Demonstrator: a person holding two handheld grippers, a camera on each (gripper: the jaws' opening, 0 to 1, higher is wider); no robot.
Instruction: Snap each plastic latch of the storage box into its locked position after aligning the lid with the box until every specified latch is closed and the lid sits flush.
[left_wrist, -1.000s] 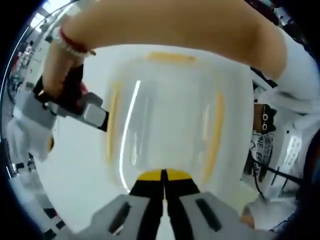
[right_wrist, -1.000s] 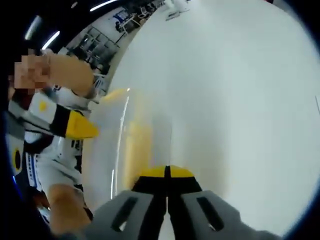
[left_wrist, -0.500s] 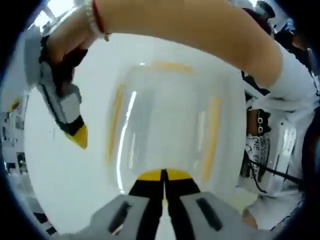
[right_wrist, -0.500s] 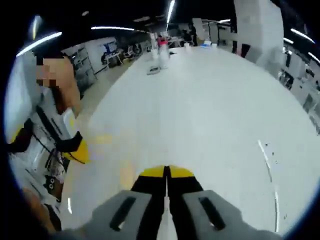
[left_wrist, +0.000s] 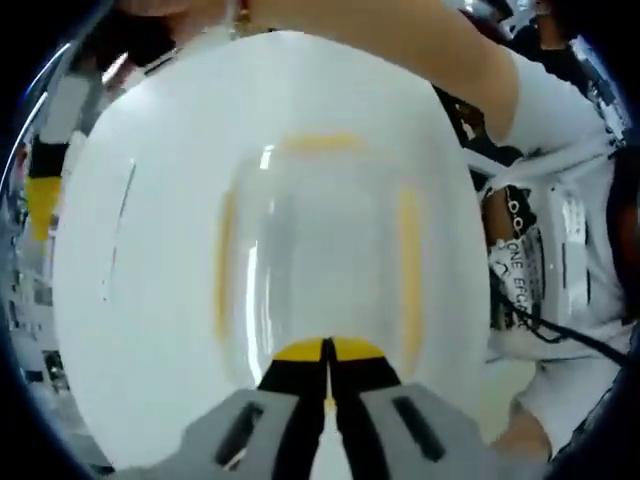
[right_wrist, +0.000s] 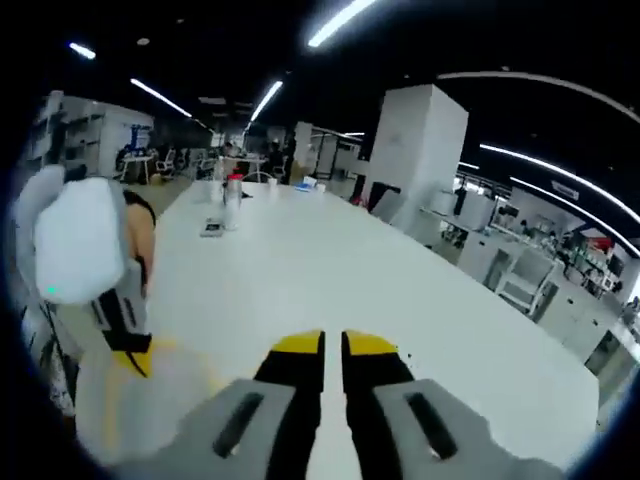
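The clear storage box (left_wrist: 320, 260) lies on the white table (left_wrist: 130, 330) with its lid on. Yellow latches show at its far edge (left_wrist: 320, 142), left side (left_wrist: 225, 265) and right side (left_wrist: 410, 275). My left gripper (left_wrist: 327, 362) is shut, its yellow-and-black tips at the box's near edge with nothing between them. The right gripper (left_wrist: 40, 195) is far out at the left, off the box. In the right gripper view, my right gripper (right_wrist: 332, 350) is shut and raised, pointing across the table; the box's corner (right_wrist: 170, 390) lies blurred at lower left beside the left gripper's yellow tip (right_wrist: 130, 358).
A person's bare arm (left_wrist: 400, 50) crosses above the box, and a white shirt with black print (left_wrist: 540, 270) is at the right. Bottles and small items (right_wrist: 230, 200) stand at the table's far end. A white pillar (right_wrist: 415, 150) and desks lie beyond.
The right gripper has lifted off the box and swung up and away, so its view now looks across the room. The left gripper stays at the box's near edge.
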